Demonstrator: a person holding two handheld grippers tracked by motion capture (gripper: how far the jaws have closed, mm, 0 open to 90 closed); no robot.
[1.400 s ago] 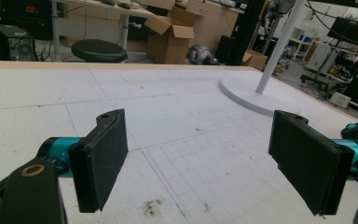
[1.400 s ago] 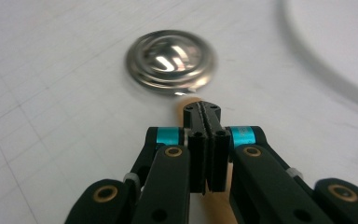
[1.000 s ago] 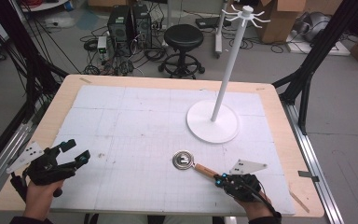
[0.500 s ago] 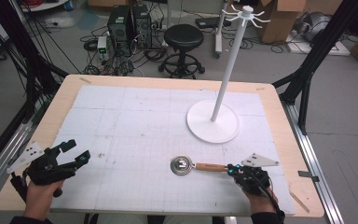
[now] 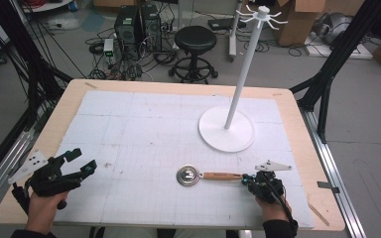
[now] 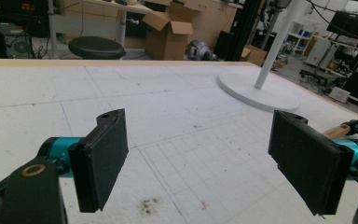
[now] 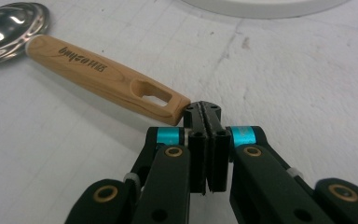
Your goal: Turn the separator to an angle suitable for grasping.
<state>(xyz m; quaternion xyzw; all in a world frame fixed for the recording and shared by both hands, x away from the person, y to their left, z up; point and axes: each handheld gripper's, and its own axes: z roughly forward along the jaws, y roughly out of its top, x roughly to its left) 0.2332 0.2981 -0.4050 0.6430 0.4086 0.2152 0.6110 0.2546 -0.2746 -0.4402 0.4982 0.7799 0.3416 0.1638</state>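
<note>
A metal spoon (image 5: pixel 188 175) with a wooden handle (image 7: pixel 107 74) lies on the white mat, its handle pointing right. My right gripper (image 5: pixel 246 179) rests low on the mat at the handle's end. In the right gripper view its jaws (image 7: pixel 203 109) are pressed together with nothing between them, and their tips sit right at the slotted end of the handle. My left gripper (image 5: pixel 82 159) hovers at the near left of the table, and its pads (image 6: pixel 103 158) stand wide apart over bare mat.
A white hook stand (image 5: pixel 226 130) with a tall pole rises at the back right of the mat, and its base (image 6: pixel 261 93) shows ahead of the left jaws. The wooden table edge (image 5: pixel 322 208) lies close to my right hand. A stool and cables are on the floor beyond.
My right gripper has moved right and slightly away from me. The spoon's handle has swung from slanting toward me to lying level across the mat. The left gripper has stayed put.
</note>
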